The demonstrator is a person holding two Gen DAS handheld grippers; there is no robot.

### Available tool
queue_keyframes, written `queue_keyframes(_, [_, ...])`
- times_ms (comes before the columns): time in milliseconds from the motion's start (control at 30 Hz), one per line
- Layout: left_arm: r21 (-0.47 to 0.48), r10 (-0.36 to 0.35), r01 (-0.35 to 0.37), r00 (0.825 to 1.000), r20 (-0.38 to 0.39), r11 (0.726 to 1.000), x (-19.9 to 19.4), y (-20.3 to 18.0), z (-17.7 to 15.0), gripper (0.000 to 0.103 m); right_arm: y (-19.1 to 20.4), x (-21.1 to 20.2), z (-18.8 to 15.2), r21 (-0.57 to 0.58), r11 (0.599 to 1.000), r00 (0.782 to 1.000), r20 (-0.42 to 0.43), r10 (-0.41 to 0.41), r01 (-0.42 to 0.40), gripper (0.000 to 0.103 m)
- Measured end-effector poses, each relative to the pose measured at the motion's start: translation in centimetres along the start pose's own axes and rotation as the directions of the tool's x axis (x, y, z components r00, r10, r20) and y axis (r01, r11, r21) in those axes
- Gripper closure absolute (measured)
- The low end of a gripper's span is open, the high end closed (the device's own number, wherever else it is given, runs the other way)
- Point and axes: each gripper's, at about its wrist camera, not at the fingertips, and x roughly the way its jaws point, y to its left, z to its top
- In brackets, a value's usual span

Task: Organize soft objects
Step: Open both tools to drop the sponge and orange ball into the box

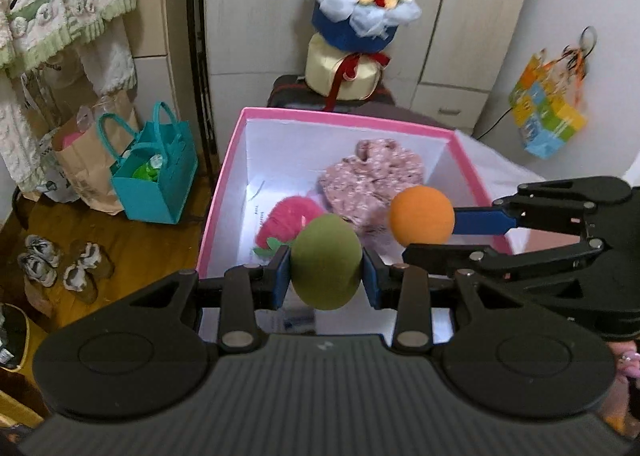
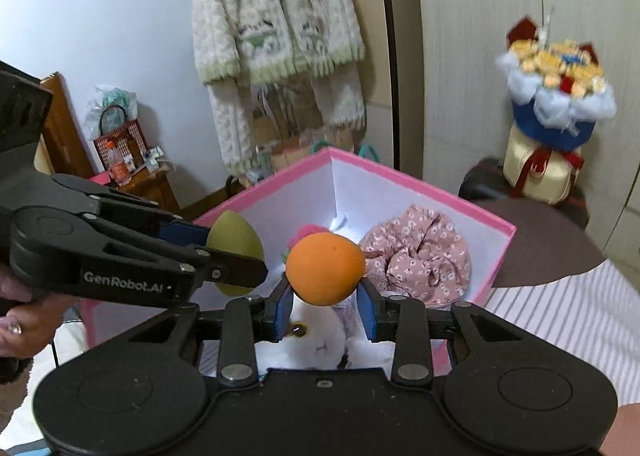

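Holding two soft balls over the pink box point(image 1: 224, 192), ready to drop.

Starting left: left gripper point(image 1: 326, 276) clenched on the green ball point(image 1: 326, 262), poised at the near rim; further right, right gripper point(image 2: 324, 298) grasping the orange ball point(image 2: 325, 270), likewise above the near side. Already lying inside: pink plush point(image 1: 290, 218), floral cloth point(image 1: 370, 180) toward the far right, white plush point(image 2: 316, 344) seen only from the right wrist. Probably well along, both balls left to release. Box floor partly hidden behind the balls; white plush half cut off, kind unclear.
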Motion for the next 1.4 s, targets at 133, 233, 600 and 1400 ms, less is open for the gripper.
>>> queue_keyframes(133, [0.001,0.028,-0.028,0.999,-0.025,1.0,1.5,0.1,0.4,0.065,-1.3,1.7,0.3,0.024,1.0,0.999,-0.033,-0.013,0.013,0.061])
queue_keyframes(233, [0.071,0.078,-0.077,0.997,-0.013,0.994,2.0,-0.9,0.0,0.064,-1.7,2.0,0.2,0.037,0.999,0.999,-0.042,-0.002,0.004,0.058])
queue_keyframes(600, [0.037,0.064,-0.067,0.995,0.074,0.997,-1.4,-1.2,-0.1,0.05,-0.9,-1.8,-0.6,-0.014,1.0,1.0,0.028,0.005,-0.005,0.05])
queue_keyframes(1400, [0.11,-0.026,0.003,0.977,0.211,0.994,-13.8,-4.9,-7.1,0.039,3.2,-12.1,-6.0,-0.005,0.995,0.989,0.116,-0.095,0.096,0.041])
